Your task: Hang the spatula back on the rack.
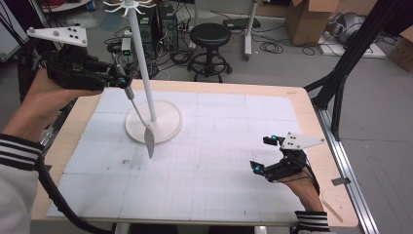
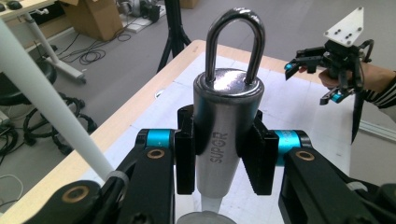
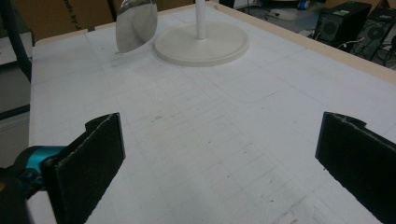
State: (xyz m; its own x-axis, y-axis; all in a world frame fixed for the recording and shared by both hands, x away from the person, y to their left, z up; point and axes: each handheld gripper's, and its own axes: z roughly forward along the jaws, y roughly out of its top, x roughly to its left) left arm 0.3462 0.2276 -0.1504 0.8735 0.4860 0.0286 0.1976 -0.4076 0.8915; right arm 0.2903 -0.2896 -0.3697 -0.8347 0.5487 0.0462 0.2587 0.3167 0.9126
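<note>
Above the left half of the table, my left gripper [image 1: 118, 80] pinches the thick polished steel handle [image 2: 218, 140] of a long metal spatula-like utensil [image 1: 140, 119]; both black pads press against the handle's sides, just under the steel hanging loop [image 2: 236, 44] at its end. Seen from the high view, the utensil hangs slanting down from the jaws, and its flat shiny blade [image 1: 149, 139] overlaps the rim of the white round base [image 1: 165, 127] of a white hanging stand, though I cannot tell whether it touches. The stand's thin white pole [image 1: 143, 63] rises just beside the gripped handle, apart from it. My right gripper [image 1: 265, 156] sits low over the white gridded mat [image 1: 219, 161] near the table's right front corner, well apart from the utensil, its jaws spread wide with bare mat between them. From the right gripper view, the blade [image 3: 135, 25] shows beside the round base [image 3: 201, 44].
</note>
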